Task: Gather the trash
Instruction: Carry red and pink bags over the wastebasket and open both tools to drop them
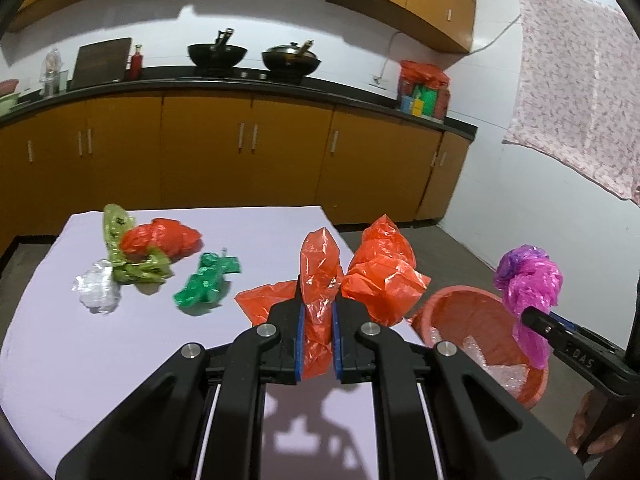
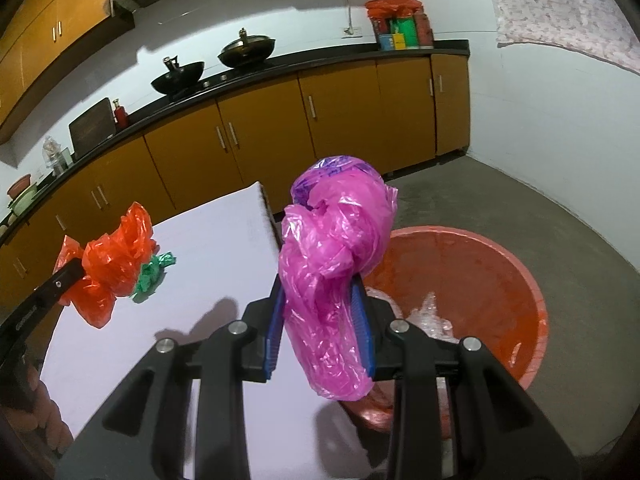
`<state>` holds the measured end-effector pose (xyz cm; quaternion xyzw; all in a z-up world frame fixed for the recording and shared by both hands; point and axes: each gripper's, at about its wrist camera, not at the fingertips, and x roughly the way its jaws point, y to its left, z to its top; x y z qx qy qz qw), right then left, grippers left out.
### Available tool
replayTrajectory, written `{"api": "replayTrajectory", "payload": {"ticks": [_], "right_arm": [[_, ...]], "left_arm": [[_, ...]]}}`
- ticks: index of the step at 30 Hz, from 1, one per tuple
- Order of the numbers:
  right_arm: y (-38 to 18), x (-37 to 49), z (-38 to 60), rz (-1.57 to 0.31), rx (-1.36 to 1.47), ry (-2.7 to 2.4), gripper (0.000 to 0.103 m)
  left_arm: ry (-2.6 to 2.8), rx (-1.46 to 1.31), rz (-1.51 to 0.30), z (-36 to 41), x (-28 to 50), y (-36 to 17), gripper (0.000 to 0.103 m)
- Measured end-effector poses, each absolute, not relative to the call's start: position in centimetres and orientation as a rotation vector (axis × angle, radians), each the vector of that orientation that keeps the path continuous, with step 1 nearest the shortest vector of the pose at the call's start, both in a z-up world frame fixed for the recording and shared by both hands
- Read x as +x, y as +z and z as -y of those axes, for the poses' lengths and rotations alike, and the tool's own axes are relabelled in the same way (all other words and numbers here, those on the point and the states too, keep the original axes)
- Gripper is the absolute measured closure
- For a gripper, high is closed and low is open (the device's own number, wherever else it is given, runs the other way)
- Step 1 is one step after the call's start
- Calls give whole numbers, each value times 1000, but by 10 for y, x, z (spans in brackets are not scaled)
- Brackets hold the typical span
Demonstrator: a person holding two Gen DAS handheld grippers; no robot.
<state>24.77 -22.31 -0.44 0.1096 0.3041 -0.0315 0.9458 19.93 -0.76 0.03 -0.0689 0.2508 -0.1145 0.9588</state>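
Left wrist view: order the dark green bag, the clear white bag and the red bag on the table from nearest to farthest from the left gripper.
1. Dark green bag, on the table just left of the left gripper.
2. Clear white bag, farther left, near the table's left edge.
3. Red bag, toward the table's far side, against an olive green bag.
The last two are fairly close; the ranking is tentative.

Black hand-held gripper (image 1: 316,312), blue pads (image 1: 298,344)

left hand-held gripper (image 1: 317,312): tilted downward, blue pads pinched nearly together on thin orange plastic. right hand-held gripper (image 2: 323,312): tilted downward, jaws partly closed, clamping a bunched pink bag; fingers (image 1: 588,432) on its handle.
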Motion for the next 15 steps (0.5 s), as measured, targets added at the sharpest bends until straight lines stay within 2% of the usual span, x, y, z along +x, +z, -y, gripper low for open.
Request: {"api": "replayTrajectory", "payload": {"ticks": [15], "right_arm": [[-13, 236, 275, -617, 257, -155, 71]], "left_arm": [[-368, -109, -540, 80, 198, -2, 93]]}}
